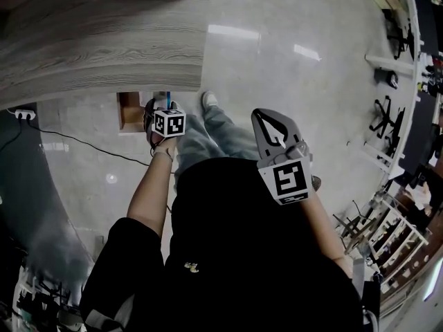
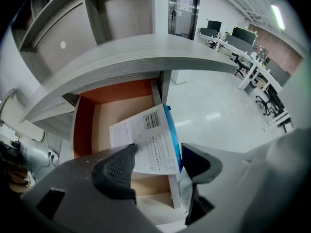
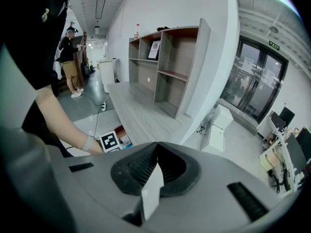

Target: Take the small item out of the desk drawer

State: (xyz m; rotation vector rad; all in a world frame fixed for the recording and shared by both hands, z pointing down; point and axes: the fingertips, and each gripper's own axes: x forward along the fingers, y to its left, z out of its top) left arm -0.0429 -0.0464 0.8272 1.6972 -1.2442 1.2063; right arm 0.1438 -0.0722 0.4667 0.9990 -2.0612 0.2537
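Noted left gripper clamped on a flat white box with a blue edge and a barcode. Found one ribbed pad pressed on the box's near left corner and the other jaw against its blue side. Located the box over the right part of the open drawer, which has an orange inner wall and a pale wooden bottom. Cannot tell whether the box touches the drawer. Found the drawer pulled out from under the grey wood-grain desk top, above a glossy pale floor.

From the head view: placed left gripper low at the drawer, just below the desk edge. Placed right gripper well apart from it, in front of the torso.

Recorded right gripper closed, pads meeting, nothing between them.
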